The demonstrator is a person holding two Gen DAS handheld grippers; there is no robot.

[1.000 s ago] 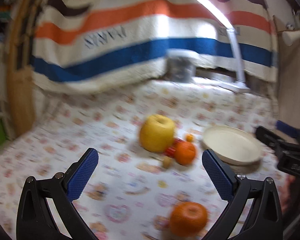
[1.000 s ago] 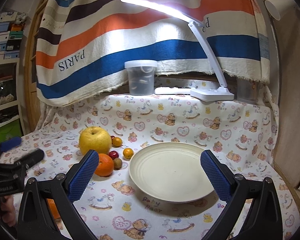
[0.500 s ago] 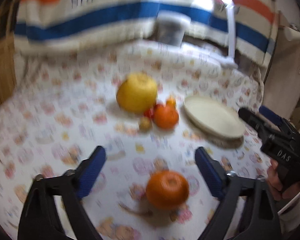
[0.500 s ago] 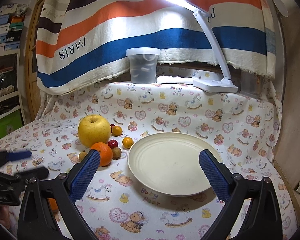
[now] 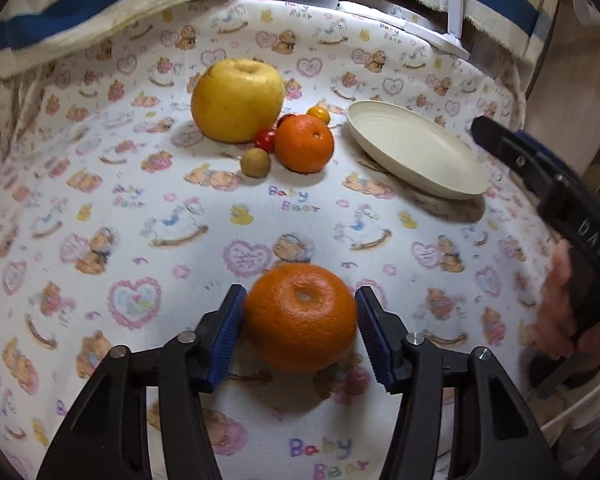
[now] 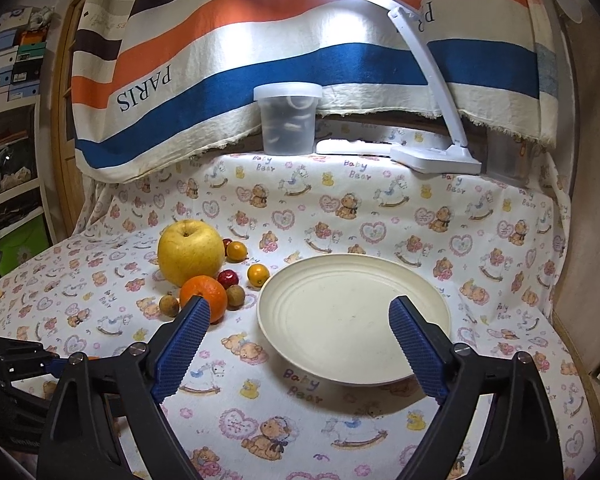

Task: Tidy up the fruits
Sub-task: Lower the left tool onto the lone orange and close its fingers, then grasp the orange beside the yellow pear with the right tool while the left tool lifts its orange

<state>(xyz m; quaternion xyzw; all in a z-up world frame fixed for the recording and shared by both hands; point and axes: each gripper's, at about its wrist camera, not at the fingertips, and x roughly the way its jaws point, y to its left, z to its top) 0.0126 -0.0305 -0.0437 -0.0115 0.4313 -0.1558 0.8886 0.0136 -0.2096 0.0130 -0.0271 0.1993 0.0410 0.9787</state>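
A near orange (image 5: 300,316) lies on the bear-print cloth between the blue pads of my left gripper (image 5: 300,300). Its jaws are closing, and both pads meet the orange's sides. Farther back sit a big yellow apple (image 5: 238,100), a second orange (image 5: 305,143), a red cherry tomato (image 5: 265,139), a brown longan (image 5: 255,162) and a small kumquat (image 5: 318,114). The cream plate (image 6: 352,368) holds nothing. My right gripper (image 6: 300,308) hovers just in front of it. Its jaws are closing slightly, still wide apart with nothing between them.
A white desk lamp (image 6: 436,156) and a lidded plastic tub (image 6: 288,120) stand at the table's back edge under a striped hanging cloth (image 6: 260,60). Shelves (image 6: 8,140) are at the far left. A hand (image 5: 556,312) holds the right gripper at the table's right.
My left gripper tipped downward and sank onto the near orange while its jaws narrowed from wide apart onto the fruit. The right gripper's jaws narrowed a little.
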